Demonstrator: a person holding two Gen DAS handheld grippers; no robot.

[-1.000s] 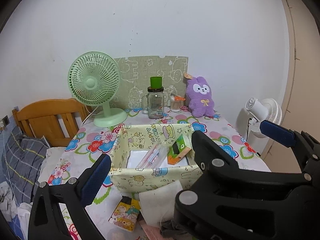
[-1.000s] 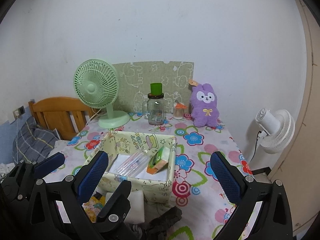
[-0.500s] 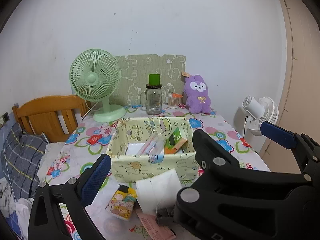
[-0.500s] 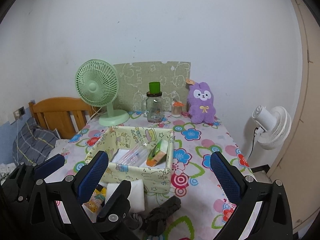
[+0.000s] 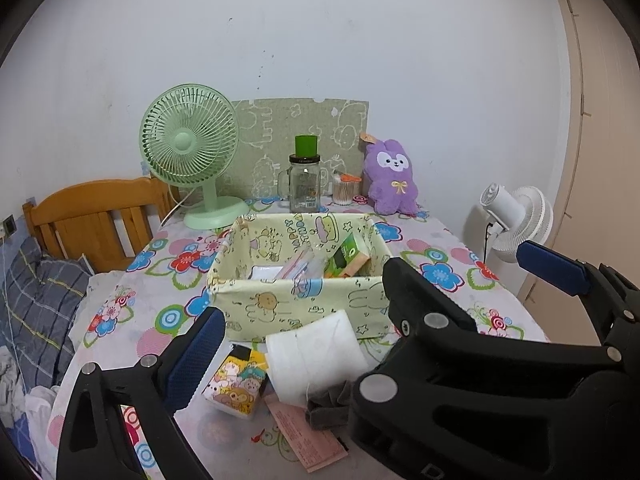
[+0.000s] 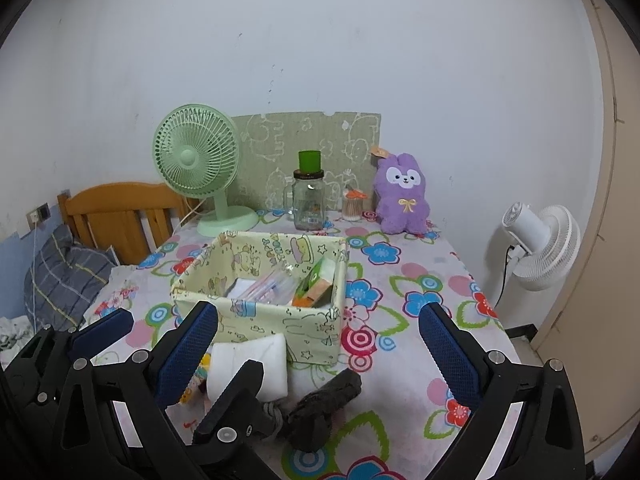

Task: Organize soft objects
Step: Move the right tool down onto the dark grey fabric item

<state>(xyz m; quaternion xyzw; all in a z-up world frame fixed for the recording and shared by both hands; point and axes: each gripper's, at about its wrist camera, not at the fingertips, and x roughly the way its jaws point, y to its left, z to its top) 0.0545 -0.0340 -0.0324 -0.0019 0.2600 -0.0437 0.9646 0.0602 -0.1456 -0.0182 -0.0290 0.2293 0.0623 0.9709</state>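
Observation:
A yellow-green fabric basket (image 5: 296, 304) (image 6: 260, 320) stands mid-table on the floral cloth, holding a green-orange box and plastic packets. In front of it lie a white soft pack (image 5: 316, 356) (image 6: 248, 364), a dark grey rolled cloth (image 6: 324, 400) (image 5: 328, 404) and a cartoon-printed tissue pack (image 5: 236, 380). A purple plush bunny (image 5: 392, 178) (image 6: 402, 196) sits upright at the back by the wall. My left gripper (image 5: 320, 352) hovers open above the near items. My right gripper (image 6: 318, 354) is beside it, open and empty.
At the back stand a green desk fan (image 5: 188, 148), a glass jar with a green lid (image 5: 306, 188) and a cotton-swab pot (image 5: 346, 190). A pink paper slip (image 5: 304, 436) lies at the front edge. A bed headboard (image 5: 96, 216) is left, a white floor fan (image 5: 516, 220) right.
Both grippers have drawn back from the table, so the basket looks smaller and more of the front items show. Both stay open and empty.

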